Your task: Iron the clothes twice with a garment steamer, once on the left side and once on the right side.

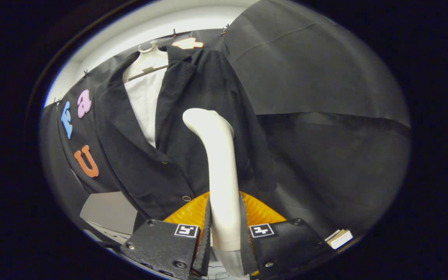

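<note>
A white garment steamer point(219, 171) rises straight up between my fingers, and my gripper point(224, 229) is shut on its handle. Its curved head point(204, 118) rests against or very near the right front panel of a black jacket point(193, 128). The jacket hangs on a white hanger point(148, 64) over a white inner garment point(144, 97), against the booth's black cloth wall. The jacket's left panel with its lapel point(119, 124) lies to the left of the steamer head. An orange ribbed part point(257, 212) shows behind the steamer handle, just beyond my fingers.
Black cloth wall point(325, 97) stretches to the right of the jacket. A grey board point(107, 212) sits low to the left of my fingers. A small pale block point(338, 238) lies low at the right. A white ceiling band point(169, 23) runs above the hanger.
</note>
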`<move>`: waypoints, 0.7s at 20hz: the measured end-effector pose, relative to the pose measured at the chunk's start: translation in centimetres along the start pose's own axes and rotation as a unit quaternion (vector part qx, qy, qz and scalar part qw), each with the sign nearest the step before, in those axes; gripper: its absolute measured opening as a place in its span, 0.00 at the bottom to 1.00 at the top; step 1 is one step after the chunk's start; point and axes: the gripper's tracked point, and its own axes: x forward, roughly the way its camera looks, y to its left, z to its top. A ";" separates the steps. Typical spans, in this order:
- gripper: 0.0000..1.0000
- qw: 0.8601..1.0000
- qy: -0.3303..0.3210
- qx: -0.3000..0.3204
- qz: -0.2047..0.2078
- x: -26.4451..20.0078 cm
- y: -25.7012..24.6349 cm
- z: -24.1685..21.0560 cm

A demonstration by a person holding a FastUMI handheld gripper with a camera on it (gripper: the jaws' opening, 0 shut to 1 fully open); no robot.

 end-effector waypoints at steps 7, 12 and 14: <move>0.35 0.999 0.027 -0.028 -0.019 0.6 -0.4 -4.2; 0.35 0.998 0.045 -0.036 -0.031 1.5 -0.7 -7.0; 0.35 0.997 0.052 -0.039 -0.034 1.7 -1.1 -7.9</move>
